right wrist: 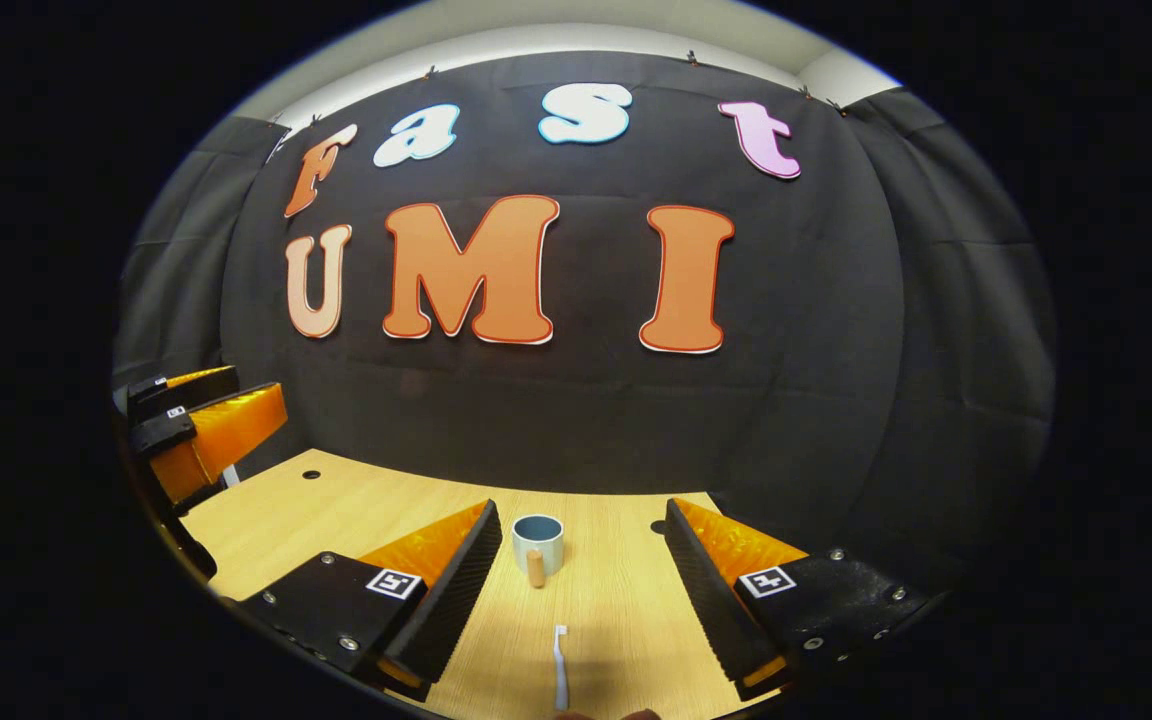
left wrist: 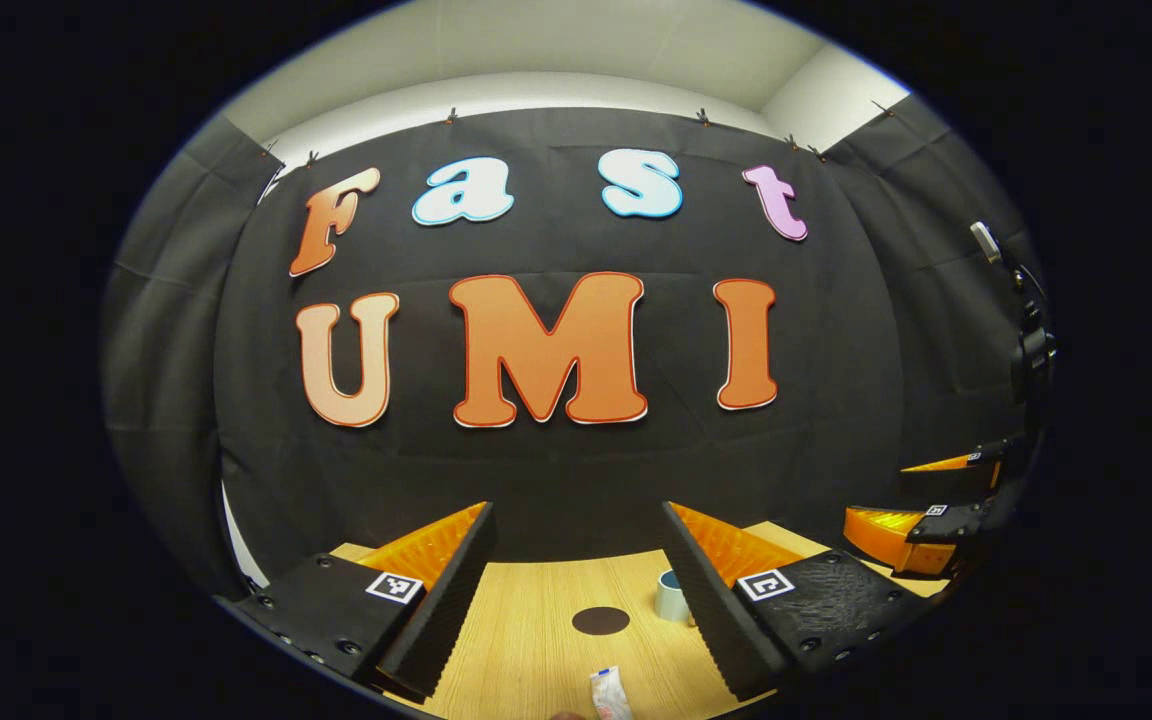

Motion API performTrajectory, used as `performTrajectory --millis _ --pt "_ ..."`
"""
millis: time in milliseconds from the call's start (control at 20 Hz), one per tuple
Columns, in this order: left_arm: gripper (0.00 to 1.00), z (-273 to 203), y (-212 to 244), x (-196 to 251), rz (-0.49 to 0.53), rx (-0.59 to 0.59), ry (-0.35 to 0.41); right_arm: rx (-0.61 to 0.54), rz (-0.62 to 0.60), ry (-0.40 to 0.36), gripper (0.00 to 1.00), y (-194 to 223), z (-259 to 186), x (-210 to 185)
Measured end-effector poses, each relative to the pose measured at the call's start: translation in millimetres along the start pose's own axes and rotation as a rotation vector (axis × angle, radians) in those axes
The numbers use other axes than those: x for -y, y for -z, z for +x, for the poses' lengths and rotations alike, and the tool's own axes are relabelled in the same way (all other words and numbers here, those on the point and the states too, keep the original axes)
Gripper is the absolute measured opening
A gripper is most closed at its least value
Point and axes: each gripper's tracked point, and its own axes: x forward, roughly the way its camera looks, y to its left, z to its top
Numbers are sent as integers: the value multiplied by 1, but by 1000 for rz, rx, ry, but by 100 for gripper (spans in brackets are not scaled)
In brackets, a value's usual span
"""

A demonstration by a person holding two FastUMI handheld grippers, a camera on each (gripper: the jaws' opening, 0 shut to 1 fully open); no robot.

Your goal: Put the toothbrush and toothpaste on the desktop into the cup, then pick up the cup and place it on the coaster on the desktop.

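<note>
Pale wood bench (right wrist: 626,600) carries the blue-grey cup (right wrist: 537,543) toward its far edge, upright, its handle turned to the near side. A white toothbrush (right wrist: 560,668) lies nearer the front edge. In the left gripper view, the toothpaste (left wrist: 609,694) lies near a dark round coaster (left wrist: 601,620). Left gripper (left wrist: 576,590) and right gripper (right wrist: 576,590) hover with jaws released, grasping nothing.

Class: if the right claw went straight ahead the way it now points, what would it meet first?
Probably the toothbrush lying on the desktop between the open fingers of the right claw, then the cup beyond; if it passes above them, the wall.
</note>
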Motion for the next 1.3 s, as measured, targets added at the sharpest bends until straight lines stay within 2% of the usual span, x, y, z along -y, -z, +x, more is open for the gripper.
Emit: performTrajectory --millis 300,700,950,1300 --pt "98 -7 -2 -9 20 2 -20 -106 -19 -3 99 33 6 -4" --pt "98 -20 -3 -35 51 -9 -87 -295 -23 -61 99 98 24 -21" --pt "99 -27 6 -48 69 -36 -133 -488 -19 -83 99 159 29 -28" --pt "99 -36 24 -61 80 -102 -179 -765 -25 -103 91 236 25 -31"
